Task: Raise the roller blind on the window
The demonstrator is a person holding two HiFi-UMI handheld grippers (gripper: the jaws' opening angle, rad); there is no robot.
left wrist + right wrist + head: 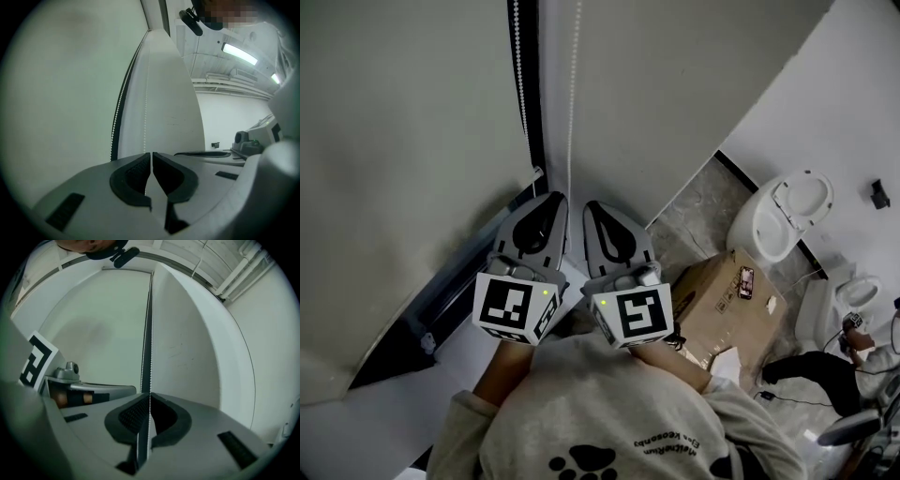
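The pale roller blind [394, 141] hangs down over the window at the left, edged by a dark frame strip [540, 103]. Two strands of white bead chain [575, 94] hang beside it. My left gripper [551, 197] and right gripper [592, 206] point up side by side just below them. In the right gripper view the right gripper [150, 394] is shut on one strand of the bead chain [150, 333], which runs on down between the pads. In the left gripper view the left gripper [151, 153] is shut; the chain [146, 93] passes just left of its tips, seemingly behind them.
A white wall [675, 75] stands right of the chain. On the floor below lie a cardboard box [727, 300] and a white toilet [783, 216]. A person sits on the floor at far right [825, 370]. The window sill [459, 356] runs under the grippers.
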